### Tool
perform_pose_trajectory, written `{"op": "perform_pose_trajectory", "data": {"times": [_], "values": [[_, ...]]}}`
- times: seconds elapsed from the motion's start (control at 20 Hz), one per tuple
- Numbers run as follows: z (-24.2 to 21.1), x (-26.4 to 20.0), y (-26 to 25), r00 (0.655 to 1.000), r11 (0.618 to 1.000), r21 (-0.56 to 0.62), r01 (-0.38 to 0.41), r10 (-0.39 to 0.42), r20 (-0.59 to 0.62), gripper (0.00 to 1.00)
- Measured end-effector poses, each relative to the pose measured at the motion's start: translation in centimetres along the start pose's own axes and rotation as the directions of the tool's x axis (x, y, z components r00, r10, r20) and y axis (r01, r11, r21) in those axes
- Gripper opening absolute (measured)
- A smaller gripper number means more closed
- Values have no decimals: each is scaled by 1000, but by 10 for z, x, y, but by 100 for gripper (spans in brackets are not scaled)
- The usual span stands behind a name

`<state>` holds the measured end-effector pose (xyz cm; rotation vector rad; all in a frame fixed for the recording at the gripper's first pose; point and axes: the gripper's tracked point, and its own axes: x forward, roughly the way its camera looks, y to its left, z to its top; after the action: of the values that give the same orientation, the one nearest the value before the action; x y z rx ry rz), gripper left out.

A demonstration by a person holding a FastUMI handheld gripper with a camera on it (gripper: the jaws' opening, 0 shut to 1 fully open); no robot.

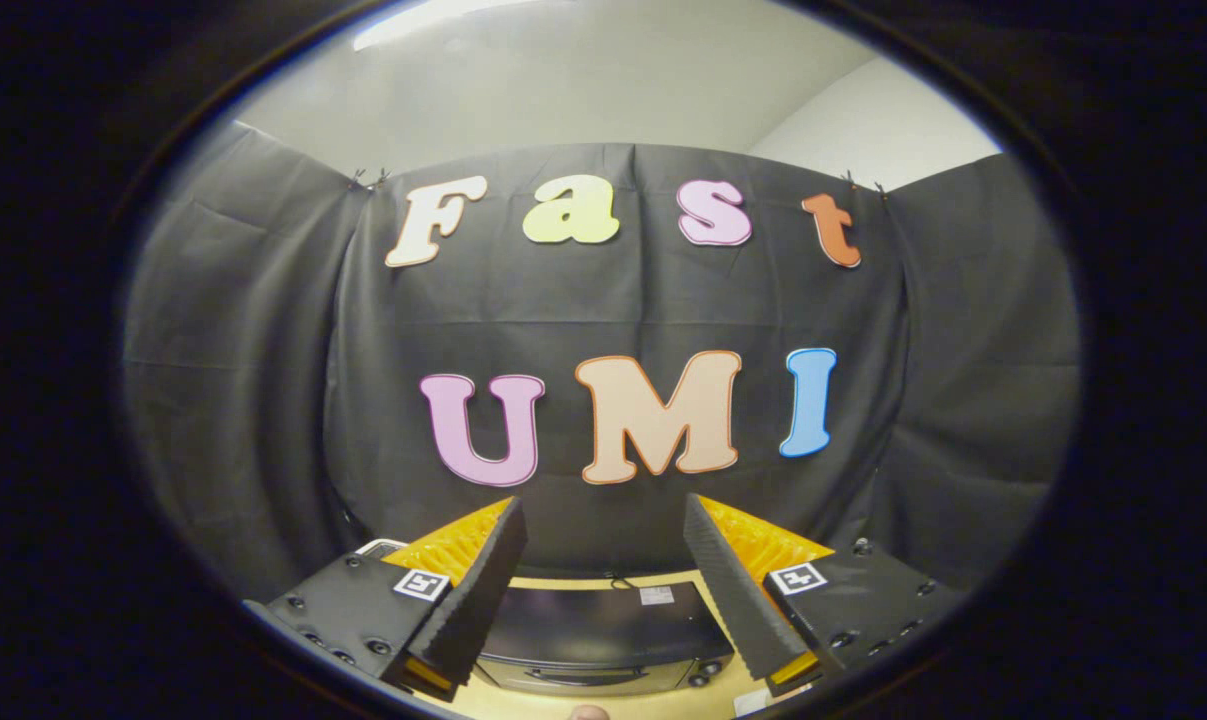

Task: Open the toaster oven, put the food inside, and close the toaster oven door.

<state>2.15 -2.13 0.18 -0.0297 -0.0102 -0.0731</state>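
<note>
My fingers point(603, 525) stand wide apart with nothing between them, raised well above the surface point(563, 583) and pointing at the booth's black cloth wall point(613, 300). The toaster oven point(603, 635) sits low between my fingers and below their tips, and I look down on its dark top. Its front face, with a long handle point(571, 677) and a pair of knobs point(705, 673) toward my right finger, is just visible under the top's near edge; the door appears closed. The oven rests on a light wooden surface, close to the cloth wall behind it. A small pale sticker point(655, 596) lies on the oven's top near its back edge.
</note>
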Motion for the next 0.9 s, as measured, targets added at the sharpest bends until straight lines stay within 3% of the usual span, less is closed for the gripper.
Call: {"op": "perform_pose_trajectory", "data": {"times": [0.35, 0.9], "values": [[-37, 15, 0, 999, 1000, -23, -1, 0, -38, 100], [-182, 58, -17, 977, 1000, 12, 29, -25, -213, 100]]}}
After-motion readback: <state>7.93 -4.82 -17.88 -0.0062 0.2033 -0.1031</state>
